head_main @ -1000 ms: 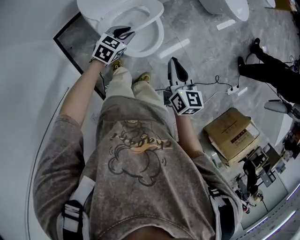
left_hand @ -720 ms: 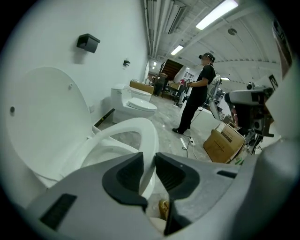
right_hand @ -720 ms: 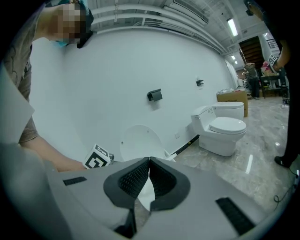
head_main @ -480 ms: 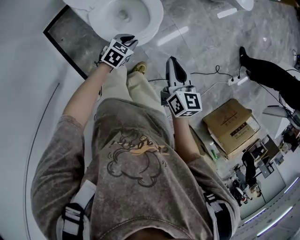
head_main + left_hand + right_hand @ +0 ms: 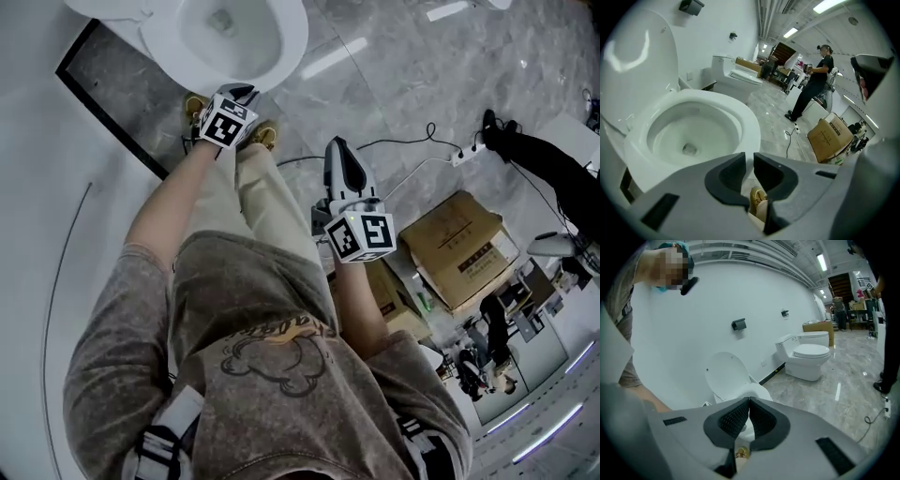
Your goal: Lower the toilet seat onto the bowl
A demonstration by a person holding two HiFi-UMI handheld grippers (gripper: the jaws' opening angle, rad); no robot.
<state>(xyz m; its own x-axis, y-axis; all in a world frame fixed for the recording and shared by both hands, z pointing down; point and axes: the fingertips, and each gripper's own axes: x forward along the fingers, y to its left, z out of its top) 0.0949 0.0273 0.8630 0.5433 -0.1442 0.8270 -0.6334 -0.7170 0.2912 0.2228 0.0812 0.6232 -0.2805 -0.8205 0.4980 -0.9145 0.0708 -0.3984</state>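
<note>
The white toilet (image 5: 277,47) stands at the top of the head view. In the left gripper view a wide white seat ring (image 5: 750,129) lies flat on the bowl, and the lid (image 5: 633,61) stands upright behind it. My left gripper (image 5: 242,94) hovers just short of the bowl's front rim and does not touch it. Its jaws (image 5: 750,161) are closing, with a narrow gap and nothing between them. My right gripper (image 5: 336,148) hangs farther back and to the right, over the floor. Its tips (image 5: 749,403) meet and hold nothing. The right gripper view shows the raised lid (image 5: 723,376) ahead.
A cardboard box (image 5: 459,248) sits on the marble floor at the right, with a power strip and cable (image 5: 459,155) beyond it. A person in black (image 5: 813,84) stands farther off. A second toilet (image 5: 808,355) stands along the wall. The wearer's shoes (image 5: 264,137) are close to the bowl.
The toilet has slid up and away in the head view as the wearer backs off. The left gripper has come off the bowl's rim toward the body. The right gripper has dropped slightly.
</note>
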